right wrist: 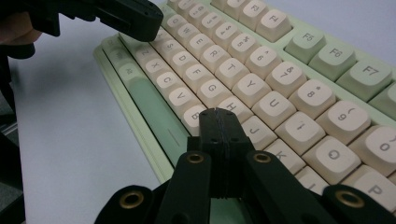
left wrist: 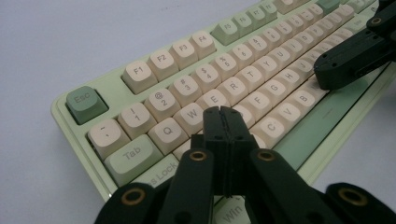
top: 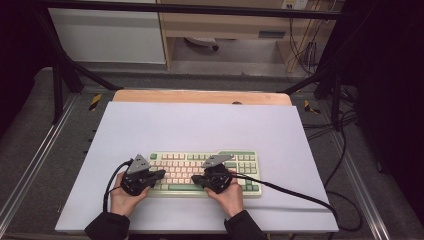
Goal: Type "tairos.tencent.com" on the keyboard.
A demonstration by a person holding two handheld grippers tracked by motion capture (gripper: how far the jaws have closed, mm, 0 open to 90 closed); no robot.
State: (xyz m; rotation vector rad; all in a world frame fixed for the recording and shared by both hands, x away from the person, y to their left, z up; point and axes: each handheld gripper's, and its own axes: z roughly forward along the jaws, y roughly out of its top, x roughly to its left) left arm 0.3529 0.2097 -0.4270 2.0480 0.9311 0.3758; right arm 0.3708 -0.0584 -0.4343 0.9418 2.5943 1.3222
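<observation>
Squarely, the mechanical keyboard [top: 205,173] lay with its long axis from 9 to 3 o'clock, while left gripper [top: 161,173] and right gripper [top: 195,179] hovered over it, jaws pressed together empty.

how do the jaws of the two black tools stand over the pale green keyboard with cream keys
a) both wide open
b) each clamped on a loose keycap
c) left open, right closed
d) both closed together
d: the left tool and the right tool each show their jaws pressed together with nothing between them, tips poised over the pale green keyboard.
</observation>
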